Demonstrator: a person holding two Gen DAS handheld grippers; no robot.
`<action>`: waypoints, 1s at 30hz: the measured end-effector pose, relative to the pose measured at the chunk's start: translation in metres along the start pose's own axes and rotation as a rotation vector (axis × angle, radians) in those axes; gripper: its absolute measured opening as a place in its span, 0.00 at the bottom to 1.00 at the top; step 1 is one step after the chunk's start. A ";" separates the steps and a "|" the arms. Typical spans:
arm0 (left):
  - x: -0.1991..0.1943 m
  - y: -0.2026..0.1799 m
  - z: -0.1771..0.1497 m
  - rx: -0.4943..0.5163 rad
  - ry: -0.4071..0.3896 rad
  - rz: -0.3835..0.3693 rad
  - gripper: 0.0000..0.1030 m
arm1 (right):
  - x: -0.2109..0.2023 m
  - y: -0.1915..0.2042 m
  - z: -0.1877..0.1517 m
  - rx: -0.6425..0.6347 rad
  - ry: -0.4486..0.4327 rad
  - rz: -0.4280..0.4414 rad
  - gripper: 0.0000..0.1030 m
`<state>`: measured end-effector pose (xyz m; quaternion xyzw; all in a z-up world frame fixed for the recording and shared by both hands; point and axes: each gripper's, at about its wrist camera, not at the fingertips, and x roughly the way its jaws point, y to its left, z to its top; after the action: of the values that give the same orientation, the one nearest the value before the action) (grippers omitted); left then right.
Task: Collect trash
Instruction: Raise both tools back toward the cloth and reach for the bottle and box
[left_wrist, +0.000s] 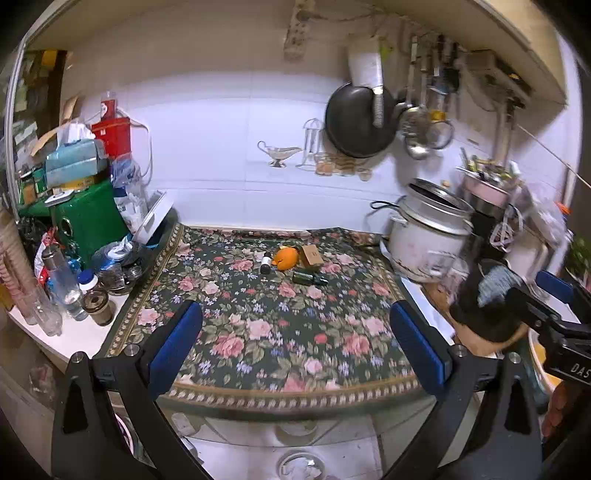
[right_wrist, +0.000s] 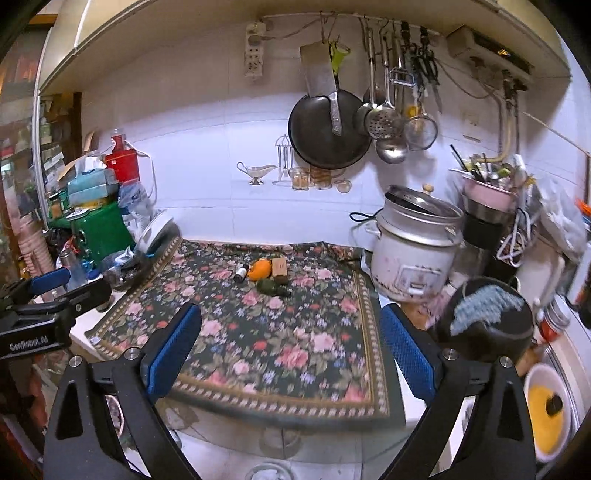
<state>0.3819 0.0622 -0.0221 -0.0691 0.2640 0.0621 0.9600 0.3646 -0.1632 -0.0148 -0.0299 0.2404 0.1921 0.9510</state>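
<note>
On the floral cloth (left_wrist: 266, 317) at the far middle lie an orange peel (left_wrist: 285, 257), a small brown box (left_wrist: 310, 255), a small white-capped dark bottle (left_wrist: 265, 263) and a dark green bottle (left_wrist: 308, 277). The same show in the right wrist view: peel (right_wrist: 259, 269), box (right_wrist: 279, 268), small bottle (right_wrist: 241, 273), green bottle (right_wrist: 271, 287). My left gripper (left_wrist: 295, 343) is open and empty, well short of them. My right gripper (right_wrist: 291, 347) is open and empty too, also near the cloth's front edge. It shows at the right in the left wrist view (left_wrist: 554, 295).
A white rice cooker (right_wrist: 413, 247) stands at the right of the cloth, with a black pot with a grey cloth (right_wrist: 484, 321) in front. A green box, tissue pack and bottles (left_wrist: 74, 266) crowd the left. A pan (right_wrist: 328, 129) and utensils hang on the wall.
</note>
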 end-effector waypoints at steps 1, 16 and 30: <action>0.006 -0.001 0.004 -0.014 0.002 0.006 0.99 | 0.006 -0.007 0.004 -0.002 0.000 0.009 0.94; 0.127 0.017 0.055 -0.175 0.040 0.164 0.99 | 0.149 -0.075 0.040 0.059 0.133 0.124 0.94; 0.261 0.093 0.086 -0.140 0.151 0.090 0.92 | 0.322 -0.008 0.043 0.094 0.317 0.111 0.91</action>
<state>0.6335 0.1896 -0.0927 -0.1285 0.3334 0.1180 0.9265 0.6478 -0.0506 -0.1280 -0.0022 0.3972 0.2257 0.8895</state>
